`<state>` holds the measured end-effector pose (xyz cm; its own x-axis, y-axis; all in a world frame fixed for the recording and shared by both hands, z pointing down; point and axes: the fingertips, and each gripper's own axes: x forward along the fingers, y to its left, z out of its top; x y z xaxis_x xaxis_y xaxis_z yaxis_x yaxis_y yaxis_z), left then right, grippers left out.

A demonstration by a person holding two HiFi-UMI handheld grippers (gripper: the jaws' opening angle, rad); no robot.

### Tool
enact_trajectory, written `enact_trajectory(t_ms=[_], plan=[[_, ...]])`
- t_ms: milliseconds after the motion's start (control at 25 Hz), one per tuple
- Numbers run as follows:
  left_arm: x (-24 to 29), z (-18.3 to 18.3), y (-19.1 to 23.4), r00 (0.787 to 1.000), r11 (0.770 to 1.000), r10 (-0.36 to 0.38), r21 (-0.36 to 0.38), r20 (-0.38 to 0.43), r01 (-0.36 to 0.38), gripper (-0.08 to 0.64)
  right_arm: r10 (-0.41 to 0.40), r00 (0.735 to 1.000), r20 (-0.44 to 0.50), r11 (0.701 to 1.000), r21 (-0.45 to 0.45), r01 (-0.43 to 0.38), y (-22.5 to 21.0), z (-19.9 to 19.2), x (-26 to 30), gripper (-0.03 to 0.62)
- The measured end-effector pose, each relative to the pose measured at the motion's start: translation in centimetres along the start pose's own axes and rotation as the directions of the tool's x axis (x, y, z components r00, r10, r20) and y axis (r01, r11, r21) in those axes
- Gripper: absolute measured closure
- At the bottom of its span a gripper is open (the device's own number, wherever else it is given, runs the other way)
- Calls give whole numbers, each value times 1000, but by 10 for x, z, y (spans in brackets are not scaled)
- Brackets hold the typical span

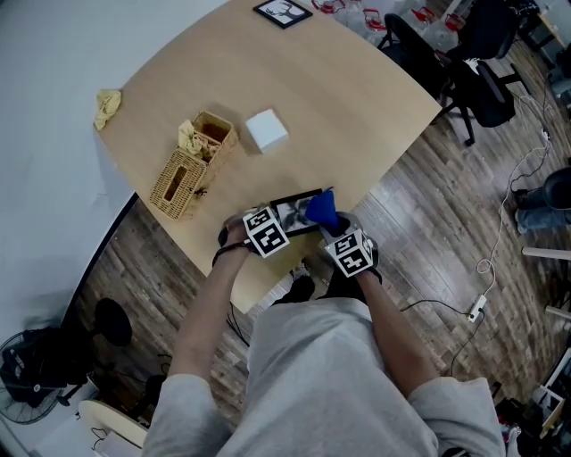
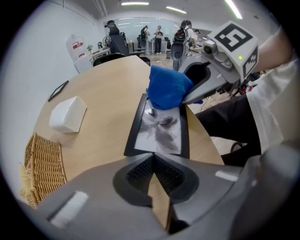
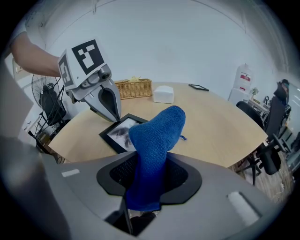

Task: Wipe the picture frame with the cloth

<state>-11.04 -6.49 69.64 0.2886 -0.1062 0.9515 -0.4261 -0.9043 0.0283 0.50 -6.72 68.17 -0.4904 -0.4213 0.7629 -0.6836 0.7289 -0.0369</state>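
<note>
From my station I see the round light-wood table (image 1: 330, 80) with the black-edged rectangular picture frame (image 1: 293, 214) lying flat at its near edge, right in front of the person. It holds a grey-and-white print.

The right gripper (image 3: 149, 187) is clenched on the blue terry cloth (image 3: 152, 145). The cloth rises from between the jaws as a thick fold. In the left gripper view the bunched cloth (image 2: 168, 89) sits over the far short end of the frame (image 2: 159, 133) (contact looks likely, though I cannot confirm it from any feed).

The left gripper (image 2: 152, 161) has its jaws together at the tips, with nothing held between them. The tips point down at the frame's near short end. The right gripper view shows that gripper (image 3: 110, 110) tipped onto the frame's left corner (image 3: 115, 133).

Farther up the table, well apart from the frame, stands a woven rectangular wicker basket (image 1: 183, 174). A small white box (image 1: 266, 129) lies just beside it. A crumpled yellow rag (image 1: 107, 105) lies by the left rim, and a second small black frame (image 1: 283, 11) lies at the far edge.
</note>
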Motion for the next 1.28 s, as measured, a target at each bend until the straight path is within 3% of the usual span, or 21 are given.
enact_trajectory(t_ms=[320,880,1280], plan=[[0,-1,1,1000,1000,-3,4,-2,3,508,19,1000,5,1000,7,-19,8,-11,-3,462],[-1,0,0,1000,1000,-1,15,-18,1,508,6,999,-39,998,-65,-8,13,-6,-2,462],[0,-1,0,1000,1000,1,2,-8,-1,508,42,998,-48,982,-184,-50,43,4,9,462]])
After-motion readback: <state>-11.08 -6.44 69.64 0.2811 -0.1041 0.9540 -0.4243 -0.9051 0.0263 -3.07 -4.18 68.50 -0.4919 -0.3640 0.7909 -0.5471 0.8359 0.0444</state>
